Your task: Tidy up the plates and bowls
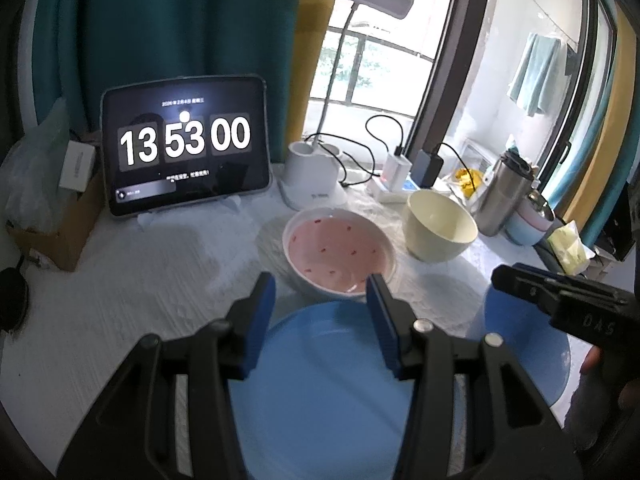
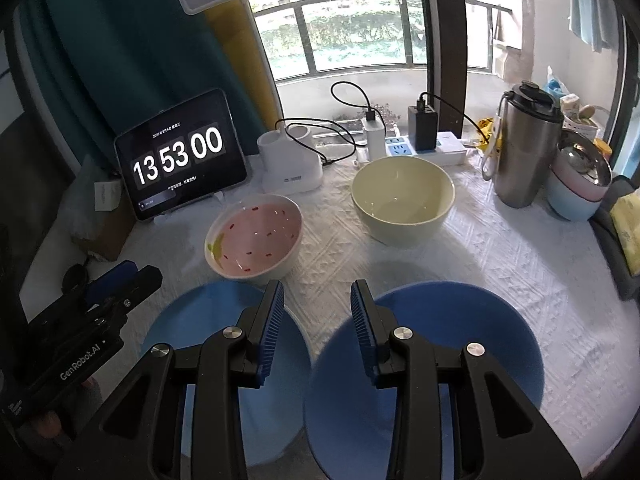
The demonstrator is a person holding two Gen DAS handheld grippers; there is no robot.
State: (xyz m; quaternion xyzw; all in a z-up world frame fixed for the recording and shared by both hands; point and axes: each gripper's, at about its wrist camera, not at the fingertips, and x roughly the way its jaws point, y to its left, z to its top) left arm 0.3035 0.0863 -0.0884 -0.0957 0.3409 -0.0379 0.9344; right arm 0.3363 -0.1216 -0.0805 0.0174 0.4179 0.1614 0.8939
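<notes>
Two blue plates lie side by side at the table's near edge: the left plate [image 1: 320, 380] [image 2: 192, 320] and the right plate [image 2: 460, 340] [image 1: 532, 364]. Behind them stand a pink bowl with red specks [image 1: 338, 252] [image 2: 254, 236] and a cream bowl [image 1: 440, 226] [image 2: 402, 198]. My left gripper [image 1: 320, 292] hovers over the left plate, open, with nothing between its fingers. My right gripper [image 2: 317, 296] hangs above the gap between the two plates, open and empty. Each gripper shows at the edge of the other's view.
A tablet showing a clock [image 1: 186, 148] stands at the back left beside a white lamp base [image 1: 314, 178]. A power strip with chargers [image 2: 416, 144], a steel flask [image 2: 522, 146] and stacked pastel bowls [image 2: 576, 184] crowd the back right. A cardboard box [image 1: 60, 224] sits far left.
</notes>
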